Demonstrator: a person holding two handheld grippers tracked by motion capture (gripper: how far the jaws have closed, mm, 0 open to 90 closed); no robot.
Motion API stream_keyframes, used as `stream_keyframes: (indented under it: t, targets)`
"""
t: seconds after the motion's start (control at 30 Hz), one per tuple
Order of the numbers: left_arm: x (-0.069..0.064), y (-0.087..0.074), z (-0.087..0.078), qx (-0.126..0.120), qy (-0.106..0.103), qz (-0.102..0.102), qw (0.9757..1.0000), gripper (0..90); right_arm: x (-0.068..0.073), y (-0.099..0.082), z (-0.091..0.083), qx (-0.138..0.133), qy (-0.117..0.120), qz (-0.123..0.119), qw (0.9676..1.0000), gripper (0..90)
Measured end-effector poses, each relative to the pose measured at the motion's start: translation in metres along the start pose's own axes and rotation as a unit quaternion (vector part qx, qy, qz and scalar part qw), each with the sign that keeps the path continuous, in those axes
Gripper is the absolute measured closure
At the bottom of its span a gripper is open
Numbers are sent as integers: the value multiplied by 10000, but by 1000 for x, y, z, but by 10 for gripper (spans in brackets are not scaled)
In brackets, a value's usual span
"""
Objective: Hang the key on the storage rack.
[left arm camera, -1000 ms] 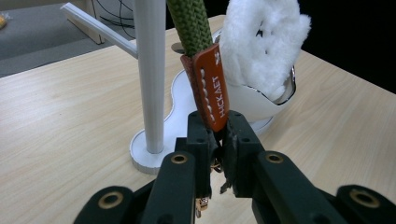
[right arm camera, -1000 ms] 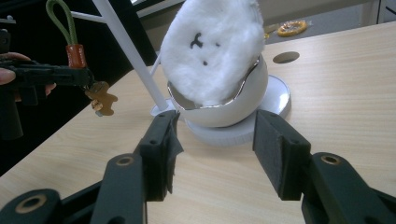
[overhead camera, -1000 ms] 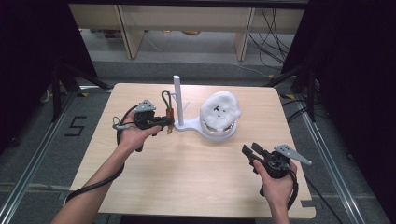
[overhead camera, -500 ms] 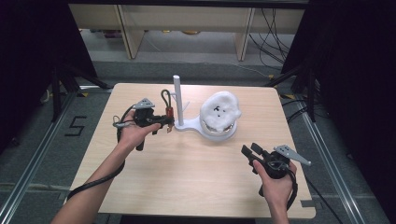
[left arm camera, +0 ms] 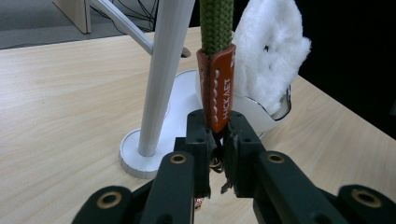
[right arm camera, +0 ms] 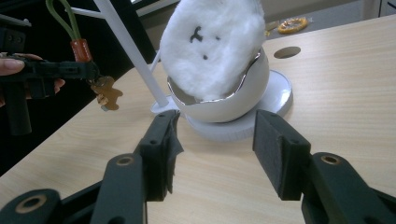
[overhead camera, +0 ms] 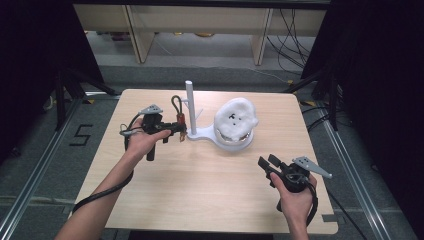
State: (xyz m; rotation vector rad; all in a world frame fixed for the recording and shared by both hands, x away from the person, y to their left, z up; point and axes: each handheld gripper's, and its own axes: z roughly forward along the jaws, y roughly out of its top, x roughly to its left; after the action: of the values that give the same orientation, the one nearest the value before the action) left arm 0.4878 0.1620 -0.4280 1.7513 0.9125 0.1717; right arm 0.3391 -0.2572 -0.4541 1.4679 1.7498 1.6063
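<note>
The keychain [left arm camera: 218, 84] hangs clamped in the left tongs [left arm camera: 217, 140] beside the white stand [overhead camera: 190, 107]; next, likely, hooking its loop there. The right tongs [right arm camera: 212, 154] wait apart.

A green cord [left arm camera: 216, 23] with an orange stitched tab [left arm camera: 219, 88], a white stand [overhead camera: 190, 107] and white fluff [overhead camera: 236, 119] are seen.

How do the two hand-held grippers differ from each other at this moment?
The left gripper is shut on a keychain strap, its jaws pinching the orange leather tab; the right gripper is open with nothing between its jaws. The left gripper is held up beside the white stand, while the right gripper sits farther back, near the table's front right. Both are black, two-jawed and held by a hand.
</note>
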Motion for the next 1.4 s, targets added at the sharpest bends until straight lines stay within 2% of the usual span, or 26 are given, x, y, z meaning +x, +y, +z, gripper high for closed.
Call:
stream_keyframes:
  t: [0.07,0.2,0.33,0.37,0.4,0.53,0.6,0.63,0.67,0.7,0.73,0.83,0.97,1.1,1.13,1.17,1.23,1.3,1.4]
  targets:
    - [0,1,0,26,2,-57,10000,809,0,-1,1,-23,-8,25,10000,509]
    - [4,4,3,-25,-133,-254,9996,808,1,-1,0,-31,24,85,10000,509]
    - [4,5,3,-45,-116,-307,9995,807,0,-2,1,-6,-15,93,10000,509]
    - [4,5,4,-57,-138,-310,9994,807,-1,-2,1,-21,1,-32,10000,509]
    - [4,5,4,-50,-128,-321,9994,807,-2,-2,2,-12,-17,-59,10000,509]
    - [5,6,7,-54,-119,-348,9993,807,-1,-2,1,-12,-14,-49,10000,510]
    - [6,7,7,-45,-108,-410,9991,805,0,-3,1,-13,34,52,10000,511]
    - [6,6,8,-42,-111,-423,9990,805,2,-3,0,13,-27,136,9999,512]
    - [6,6,8,-32,-87,-427,9990,805,1,-3,0,-35,-35,4,10000,512]
    - [6,6,9,-45,-92,-438,9990,805,2,-3,0,-14,-12,17,10000,513]
    - [7,6,9,-34,-99,-450,9989,805,1,-3,0,-31,-109,-137,9998,513]
    - [7,6,10,-23,-42,-442,9990,805,1,-3,0,-59,-56,-119,9999,515]
    - [3,5,3,-72,-33,-282,9996,813,1,-3,0,-60,-54,-114,9999,516]
    - [-1,5,-11,10,256,-177,9995,816,3,-4,1,4,7,-17,10000,517]
    - [-1,4,-13,41,336,-186,9993,816,2,-4,2,-2,15,-112,9999,516]
    - [0,4,-15,71,428,-152,9989,817,4,-4,2,4,-3,-60,10000,516]
    - [3,3,-16,183,615,-168,9978,818,4,-4,3,-34,12,-122,9999,517]
    - [6,3,-14,281,728,-269,9966,818,5,-4,3,-37,15,-113,9999,517]
    - [8,3,-10,448,917,-292,9943,819,6,-3,2,-5,7,-50,10000,517]
